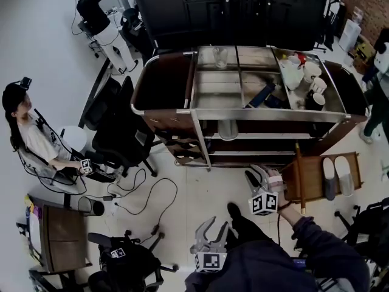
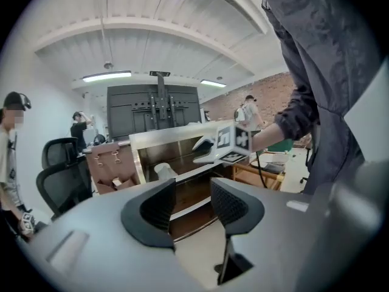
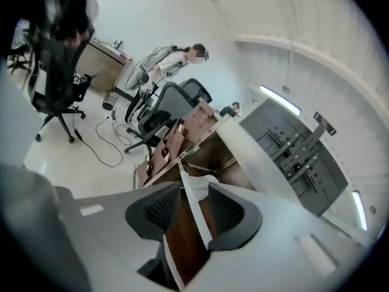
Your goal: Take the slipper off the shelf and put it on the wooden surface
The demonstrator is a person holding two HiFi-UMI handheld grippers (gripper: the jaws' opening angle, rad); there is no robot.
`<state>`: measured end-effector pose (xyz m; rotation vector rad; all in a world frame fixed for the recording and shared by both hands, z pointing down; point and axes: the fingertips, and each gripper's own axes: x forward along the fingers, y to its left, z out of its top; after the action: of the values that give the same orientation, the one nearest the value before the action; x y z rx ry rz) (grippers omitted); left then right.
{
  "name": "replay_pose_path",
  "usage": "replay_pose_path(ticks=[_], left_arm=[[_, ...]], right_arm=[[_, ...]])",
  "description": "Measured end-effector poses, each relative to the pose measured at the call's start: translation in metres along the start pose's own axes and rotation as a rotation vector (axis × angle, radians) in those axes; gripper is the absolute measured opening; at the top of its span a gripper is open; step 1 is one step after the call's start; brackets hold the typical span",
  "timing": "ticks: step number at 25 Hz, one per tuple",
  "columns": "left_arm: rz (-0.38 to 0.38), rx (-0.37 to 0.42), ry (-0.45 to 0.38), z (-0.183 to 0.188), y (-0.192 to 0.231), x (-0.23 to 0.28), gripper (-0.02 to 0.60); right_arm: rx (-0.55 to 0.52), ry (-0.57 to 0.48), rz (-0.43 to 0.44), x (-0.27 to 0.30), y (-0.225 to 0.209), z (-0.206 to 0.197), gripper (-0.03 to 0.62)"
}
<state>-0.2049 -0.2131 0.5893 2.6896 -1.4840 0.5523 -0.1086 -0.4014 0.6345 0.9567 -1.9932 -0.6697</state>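
A white slipper (image 1: 228,129) lies on the middle level of the metal shelf unit (image 1: 200,111); it also shows in the left gripper view (image 2: 163,170) and, past the jaws, in the right gripper view (image 3: 203,183). To the right stands the low wooden table (image 1: 307,178), bearing a grey slipper (image 1: 329,178) and a white slipper (image 1: 344,174). My right gripper (image 1: 260,178) (image 3: 194,208) hangs between shelf and table, open and empty, pointing at the shelf's edge. My left gripper (image 1: 213,225) (image 2: 191,202) is lower, near my body, open and empty.
Cups, a glass and bottles fill the shelf's top tray (image 1: 304,78). Black office chairs (image 1: 121,139) and floor cables (image 1: 146,193) lie left of the shelf. A seated person (image 1: 33,139) is at the far left, and another person (image 1: 97,14) stands at the back.
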Motion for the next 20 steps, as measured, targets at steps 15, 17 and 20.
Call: replay_pose_path(ticks=[15,17,20], left_arm=[[-0.406,0.174,-0.005,0.006,-0.222,0.032,0.193],[-0.417,0.220,-0.002,0.006,-0.257,0.027,0.193],[-0.406,0.254,-0.020,0.023,-0.312,0.008,0.195]], right_arm=[[0.320,0.164,-0.089,-0.310,0.093,-0.088,0.059],[0.309,0.132,-0.136,-0.343,0.089,-0.102,0.042],[0.268,0.096,-0.187,-0.397,0.084,-0.125,0.005]])
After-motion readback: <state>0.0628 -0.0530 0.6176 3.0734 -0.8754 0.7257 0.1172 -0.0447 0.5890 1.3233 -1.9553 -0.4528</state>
